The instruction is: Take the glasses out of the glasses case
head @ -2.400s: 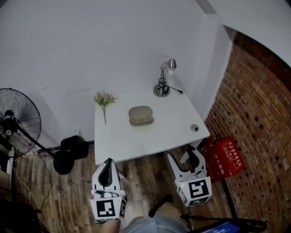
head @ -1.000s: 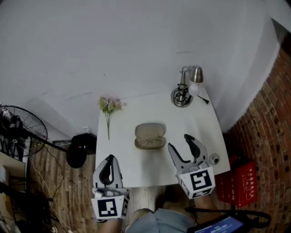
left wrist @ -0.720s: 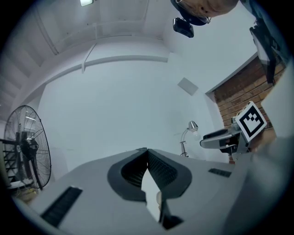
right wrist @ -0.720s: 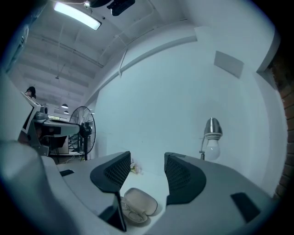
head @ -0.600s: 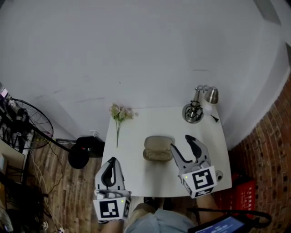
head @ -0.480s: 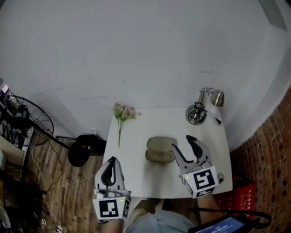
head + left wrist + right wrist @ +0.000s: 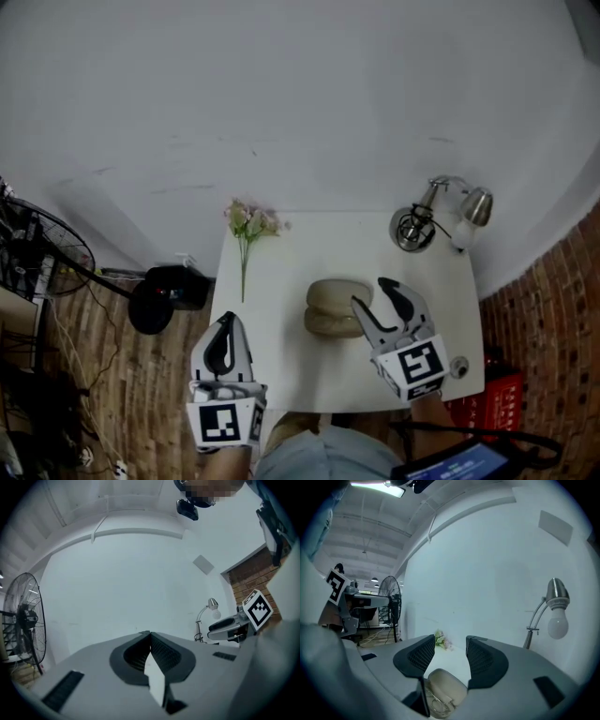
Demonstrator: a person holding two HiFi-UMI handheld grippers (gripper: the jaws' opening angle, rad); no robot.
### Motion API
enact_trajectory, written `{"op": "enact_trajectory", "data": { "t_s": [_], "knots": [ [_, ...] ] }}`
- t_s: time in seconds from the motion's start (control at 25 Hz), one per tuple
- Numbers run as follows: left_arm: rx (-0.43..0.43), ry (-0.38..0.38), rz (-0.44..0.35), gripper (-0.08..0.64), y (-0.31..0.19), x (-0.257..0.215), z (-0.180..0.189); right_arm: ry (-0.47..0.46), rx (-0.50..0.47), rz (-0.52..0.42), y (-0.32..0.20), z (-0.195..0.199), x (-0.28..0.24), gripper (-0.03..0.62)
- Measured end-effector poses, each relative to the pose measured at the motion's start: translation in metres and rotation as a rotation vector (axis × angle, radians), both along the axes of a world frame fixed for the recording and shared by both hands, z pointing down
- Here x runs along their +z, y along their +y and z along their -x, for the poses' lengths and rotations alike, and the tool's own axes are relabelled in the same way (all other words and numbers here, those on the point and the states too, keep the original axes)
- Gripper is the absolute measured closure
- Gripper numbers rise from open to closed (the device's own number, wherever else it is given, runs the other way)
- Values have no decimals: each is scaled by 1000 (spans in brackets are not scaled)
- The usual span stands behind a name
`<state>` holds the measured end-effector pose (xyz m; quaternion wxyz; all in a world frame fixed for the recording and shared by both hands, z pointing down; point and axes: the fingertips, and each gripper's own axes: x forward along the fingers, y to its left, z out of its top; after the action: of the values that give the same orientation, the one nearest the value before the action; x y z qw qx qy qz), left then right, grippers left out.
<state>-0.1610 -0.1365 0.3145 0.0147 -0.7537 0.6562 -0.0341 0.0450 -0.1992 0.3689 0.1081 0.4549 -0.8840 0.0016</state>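
Glasses (image 7: pixel 435 706) lie in base of glasses case (image 7: pixel 335 307), lid raised, case near middle of white table (image 7: pixel 272 281); not yet lifted.

My right gripper (image 7: pixel 371 293) sits just beside case, right side. Jaws spread, just been narrowing, nothing pinched. Case shows ahead through gap; judged line-up for reaching frame.

My left gripper (image 7: pixel 225 323) at table's near-left corner, jaws pressed together, empty; probably kept back to steady case.

Flower sprig (image 7: pixel 246 225) and desk lamp (image 7: pixel 441 211) well apart from case; no obstruction.
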Motion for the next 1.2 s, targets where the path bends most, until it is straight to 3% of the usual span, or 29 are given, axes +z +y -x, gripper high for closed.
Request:
{"op": "enact_trajectory", "data": {
  "t_s": [0.32,0.8,1.2],
  "knots": [
    [-4,13,64,554,-24,30,17,38,-14,135,-15,10,55,367],
    [-2,21,124,554,-52,55,19,145,-158,348,-12,22,143,400],
    [-23,6,142,554,-65,64,21,217,-224,471,1,19,194,408]
  ]
}}
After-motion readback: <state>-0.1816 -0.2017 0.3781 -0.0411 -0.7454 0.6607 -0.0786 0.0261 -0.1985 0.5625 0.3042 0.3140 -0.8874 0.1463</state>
